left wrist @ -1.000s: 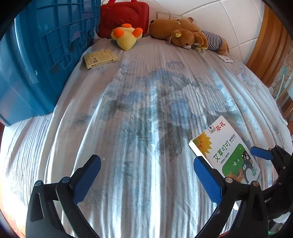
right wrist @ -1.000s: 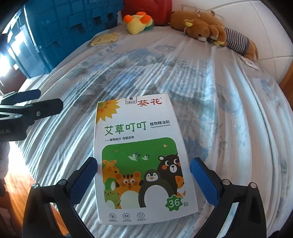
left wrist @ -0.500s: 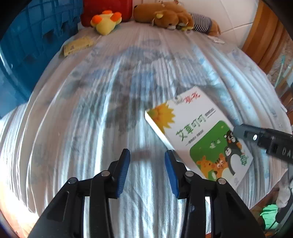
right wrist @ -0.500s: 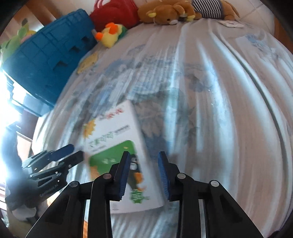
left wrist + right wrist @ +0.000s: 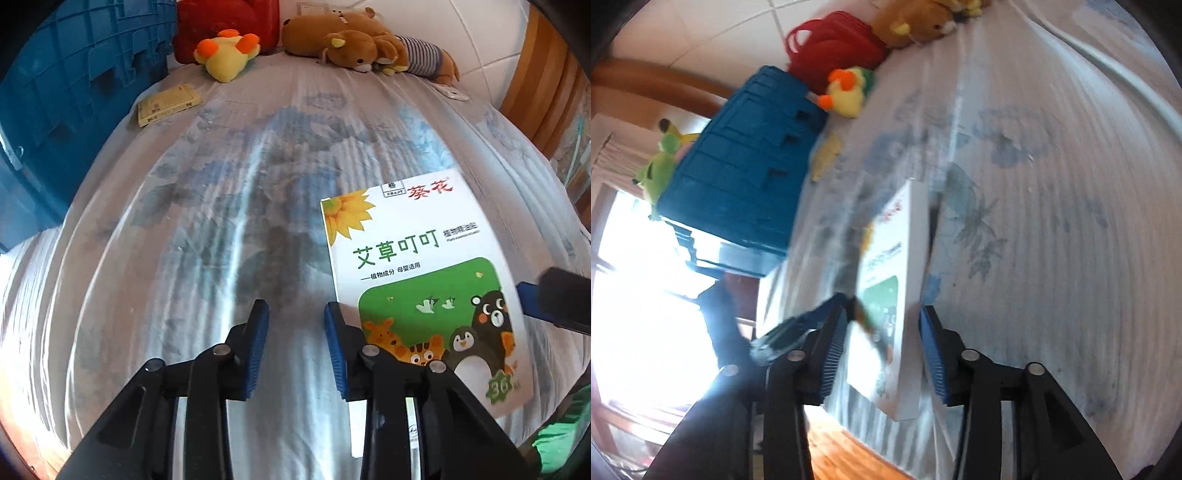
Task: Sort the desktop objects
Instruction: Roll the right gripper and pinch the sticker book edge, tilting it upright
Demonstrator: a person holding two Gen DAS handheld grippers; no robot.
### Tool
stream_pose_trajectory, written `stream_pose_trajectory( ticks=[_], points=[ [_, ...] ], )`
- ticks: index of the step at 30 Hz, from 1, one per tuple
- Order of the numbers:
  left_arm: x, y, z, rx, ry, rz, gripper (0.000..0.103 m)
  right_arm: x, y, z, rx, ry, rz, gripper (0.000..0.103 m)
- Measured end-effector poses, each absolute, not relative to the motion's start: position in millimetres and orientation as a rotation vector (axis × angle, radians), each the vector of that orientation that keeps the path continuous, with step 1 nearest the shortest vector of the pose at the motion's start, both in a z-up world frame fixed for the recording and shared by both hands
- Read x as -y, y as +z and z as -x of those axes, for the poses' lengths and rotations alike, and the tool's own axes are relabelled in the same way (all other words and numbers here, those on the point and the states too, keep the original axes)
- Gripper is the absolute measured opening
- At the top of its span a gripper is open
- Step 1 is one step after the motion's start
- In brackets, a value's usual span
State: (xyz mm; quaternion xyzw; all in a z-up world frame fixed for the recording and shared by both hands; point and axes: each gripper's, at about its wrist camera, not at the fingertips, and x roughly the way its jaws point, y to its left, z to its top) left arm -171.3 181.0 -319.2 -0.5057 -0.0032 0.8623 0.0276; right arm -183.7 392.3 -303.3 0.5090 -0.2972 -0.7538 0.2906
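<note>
White patch box (image 5: pixel 421 291) lies flat at the sheet's (image 5: pixel 221 221) near edge; right gripper (image 5: pixel 882 347) straddles its edge, fingers parted, not pinching. Left gripper (image 5: pixel 295 347) beside it is half-open, holding nothing. Blue crate (image 5: pixel 55 110) further left.

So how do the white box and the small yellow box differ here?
The white box is large and lies near the grippers, between the right gripper fingers; the yellow box is small and lies far off beside the blue crate. The white box shows cartoon animals; the yellow box looks plain. Both are flat and rest on the sheet.
</note>
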Motion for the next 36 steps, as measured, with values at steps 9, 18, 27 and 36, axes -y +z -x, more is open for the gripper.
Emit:
stream_pose_trajectory(
  ticks=[9,18,27,36],
  points=[
    [-154.2,-311.1,172.5,0.043,2.646,1.539,0.033,-369.9,-296.4,178.6,0.722,-2.116,-1.389,0.045],
    [-160.7,-316.0,156.7,-0.048,2.562,1.54,0.032,-372.3,-309.7,168.5,0.561,-2.339,-1.532,0.041],
    [-157.7,-320.3,157.9,-0.054,2.57,1.522,0.03,-358.5,-330.2,164.4,0.669,-2.185,-1.502,0.044],
    [-127.9,-316.4,162.5,-0.014,2.595,1.549,0.03,-341.8,-292.5,182.8,0.874,-2.016,-1.252,0.044]
  ],
)
